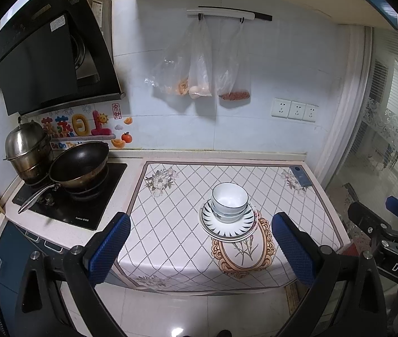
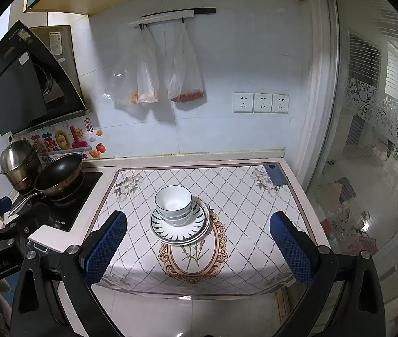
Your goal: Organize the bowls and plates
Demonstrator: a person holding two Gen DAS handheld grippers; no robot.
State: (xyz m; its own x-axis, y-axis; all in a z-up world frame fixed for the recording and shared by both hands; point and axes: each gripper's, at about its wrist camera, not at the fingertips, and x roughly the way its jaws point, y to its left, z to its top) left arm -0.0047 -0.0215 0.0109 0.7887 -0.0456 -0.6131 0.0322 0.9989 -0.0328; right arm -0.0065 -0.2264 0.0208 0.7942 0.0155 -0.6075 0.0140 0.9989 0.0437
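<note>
Bowls (image 1: 229,200): nested on stacked plates (image 1: 227,224), mid-desk (image 1: 171,224), consolidated to save space.
Left hand-held gripper (image 1: 200,248): spread, empty, off front edge.
Right hand-held gripper (image 2: 198,248): likewise spread, empty.

**Small kitchen, countertop under wall cabinet**

In front of me: pale blue-white tiled wall (image 1: 283,64) with a rail (image 1: 228,13) holding three clear plastic bags (image 1: 199,67) (orange and red contents, can't tell what). Three white sockets (image 2: 260,102) to the right. Counter covered by a diamond-pattern cloth (image 2: 241,196) with flower corners and an oval frame print. Left: black hob (image 1: 86,205), dark wok (image 1: 79,165), steel steamer pot (image 1: 27,148), slanted black range hood (image 1: 44,61), colourful stickers (image 1: 78,126) below it. Phone (image 2: 276,174) at the cloth's back right corner. Right: frosted patterned glass door (image 2: 373,140). Glossy white floor tiles (image 2: 171,317). Cool, dim light.
</note>
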